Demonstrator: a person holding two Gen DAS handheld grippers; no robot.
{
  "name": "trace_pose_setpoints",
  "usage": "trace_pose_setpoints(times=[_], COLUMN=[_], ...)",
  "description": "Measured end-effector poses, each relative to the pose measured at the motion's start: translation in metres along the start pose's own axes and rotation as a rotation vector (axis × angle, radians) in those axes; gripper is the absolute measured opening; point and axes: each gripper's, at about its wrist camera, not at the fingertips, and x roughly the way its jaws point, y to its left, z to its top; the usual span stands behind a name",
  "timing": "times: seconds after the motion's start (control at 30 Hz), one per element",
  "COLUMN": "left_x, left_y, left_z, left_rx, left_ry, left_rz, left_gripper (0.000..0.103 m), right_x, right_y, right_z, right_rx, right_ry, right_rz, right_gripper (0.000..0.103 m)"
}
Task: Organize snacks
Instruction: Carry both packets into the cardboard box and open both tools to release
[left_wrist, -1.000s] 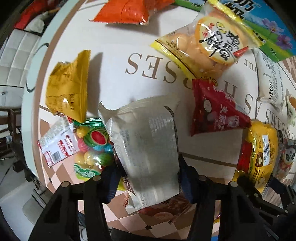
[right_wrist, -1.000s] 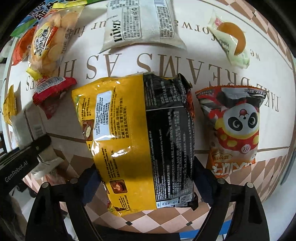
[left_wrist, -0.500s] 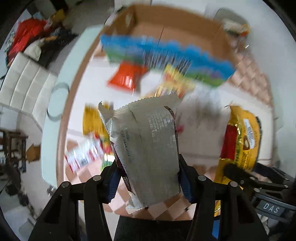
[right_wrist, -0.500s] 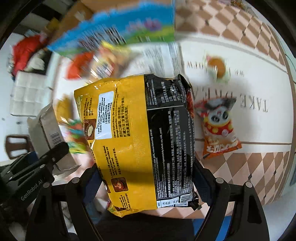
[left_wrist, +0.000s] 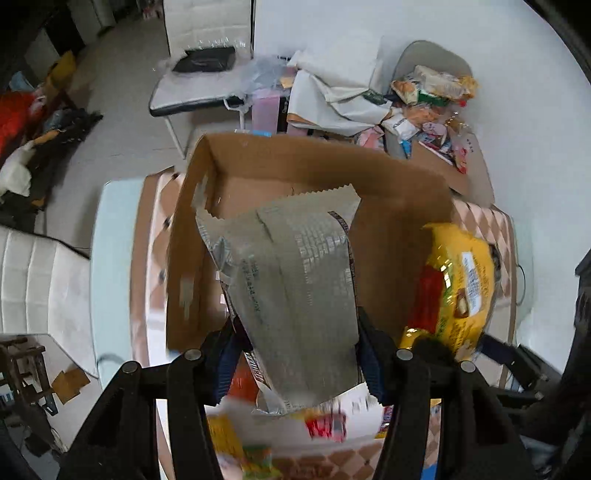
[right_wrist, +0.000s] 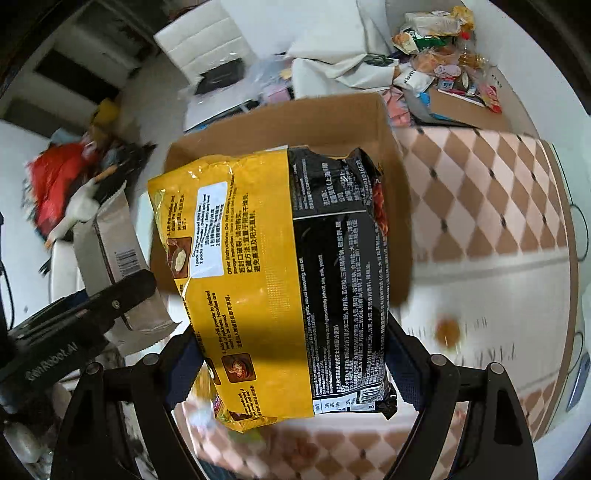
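Left wrist view: the left tool (left_wrist: 297, 363) is closed on the lower part of a silver foil snack packet with a serrated top edge (left_wrist: 295, 280), its blue-padded fingers (left_wrist: 367, 360) pressing both sides. The packet stands upright in front of an open brown cardboard box (left_wrist: 388, 229), its top edge overlapping the box opening. The box rests on a tabletop covered in a pink-and-white diamond-patterned cloth (left_wrist: 484, 221). Loose snacks (left_wrist: 325, 424) lie blurred on the cloth beneath the tool. At the right edge, the yellow-and-black noodle multipack (left_wrist: 454, 291) is visible, held just beside the box's right wall. Behind the box, a heap of mixed snack wrappers (left_wrist: 428, 99) lies on a second cardboard surface.

Right wrist view: the right tool (right_wrist: 291, 365) is closed on the noodle multipack (right_wrist: 280, 280), gripping its lower half from both sides. The pack is upright and covers most of the cardboard box (right_wrist: 332, 122) behind it; only the box's far wall and right wall show. At the left, the left tool (right_wrist: 92, 314) holds the silver packet (right_wrist: 118, 258) beside the box's left side. Cloth (right_wrist: 498, 203) extends to the right, with a blurred orange item (right_wrist: 447, 332) lying on it
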Motion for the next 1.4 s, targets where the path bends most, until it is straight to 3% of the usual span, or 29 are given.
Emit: trace_pose_setpoints(times=[0.03,0.2,0.43,0.77,0.8,0.87,0.93,1.17,1.4], left_x=[0.011,0.067,0.131,0.159,0.159,0.158,0.155,0.132,0.096], left_y=[0.001,-0.002,-0.005,-0.004,-0.003,-0.002,-0.002,0.003,0.003], left_z=[0.016,0.068,0.09,0.09,0.089,0.089,0.088,0.082,0.063], left_rx=[0.005,0.019,0.061,0.092,0.09,0.097,0.115,0.138,0.123], left_ry=[0.018,0.11,0.212,0.252,0.25,0.239,0.223,0.161,0.075], left_rz=[-0.006,-0.019,-0.005,-0.013,-0.014,-0.01,0.007,0.001,-0.029], left_gripper=[0.054,0.054,0.054,0.057,0.059,0.08,0.086,0.086,0.086], right_x=[0.018,0.088,0.162,0.197,0.2,0.204,0.202,0.176,0.121], right_y=[0.007,0.022,0.02,0.027,0.027,0.028,0.03,0.041,0.047], right_z=[0.028,0.105,0.148,0.152,0.151,0.15,0.145,0.134,0.095], right_rx=[0.014,0.062,0.071,0.055,0.052,0.039,0.034,0.008,0.003], right_ry=[0.012,0.062,0.12,0.179,0.191,0.192,0.183,0.141,0.046], right_rz=[-0.011,-0.058,-0.144,-0.159,-0.167,-0.185,-0.186,-0.189,-0.192], right_gripper=[0.089,0.089,0.089,0.089,0.089,0.091,0.099,0.099,0.099])
